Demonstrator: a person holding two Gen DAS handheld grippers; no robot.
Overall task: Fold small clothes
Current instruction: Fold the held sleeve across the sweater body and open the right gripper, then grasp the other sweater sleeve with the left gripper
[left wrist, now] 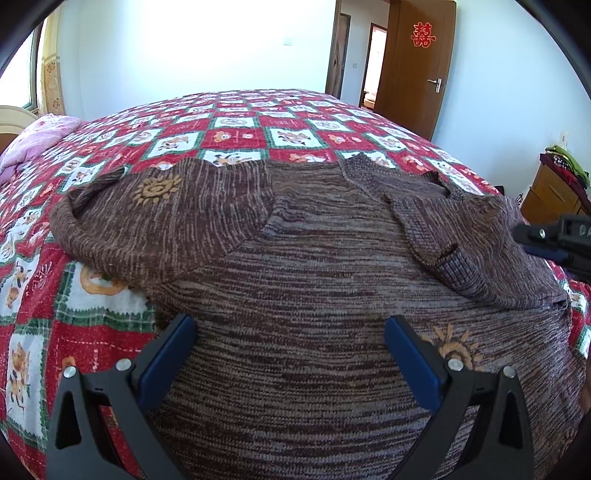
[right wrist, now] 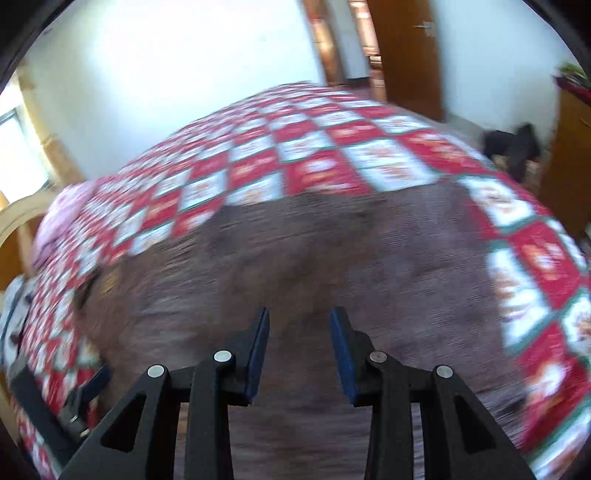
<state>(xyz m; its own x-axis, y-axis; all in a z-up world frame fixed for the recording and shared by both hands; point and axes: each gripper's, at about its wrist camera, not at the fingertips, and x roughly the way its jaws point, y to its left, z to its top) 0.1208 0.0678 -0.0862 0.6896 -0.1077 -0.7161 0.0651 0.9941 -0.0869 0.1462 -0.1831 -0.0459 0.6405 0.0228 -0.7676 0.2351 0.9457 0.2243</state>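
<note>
Brown knit sweater (left wrist: 314, 258) lies under left gripper (left wrist: 290, 328) and right gripper (right wrist: 299, 317), both released.

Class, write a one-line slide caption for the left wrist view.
Open left gripper above a brown knitted sweater on a checked bedspread.

The premises are a bedroom in a private home. A bed (left wrist: 110, 317) fills most of both views, covered by a red, white and green checked bedspread (left wrist: 236, 136) with animal motifs. A pink quilt (left wrist: 33, 144) lies bunched at the far left, next to a curved wooden headboard (left wrist: 11, 118). A brown knitted sweater (left wrist: 314, 295) is spread on the bedspread. Walls are plain white, with a light switch (left wrist: 287, 41) mounted on the far wall. A brown wooden door (left wrist: 417, 62) stands open, bearing a red paper decoration (left wrist: 423, 34). A window with patterned curtain (left wrist: 50, 74) sits at left. A wooden cabinet (left wrist: 550, 192) at right carries folded clothing.
</note>
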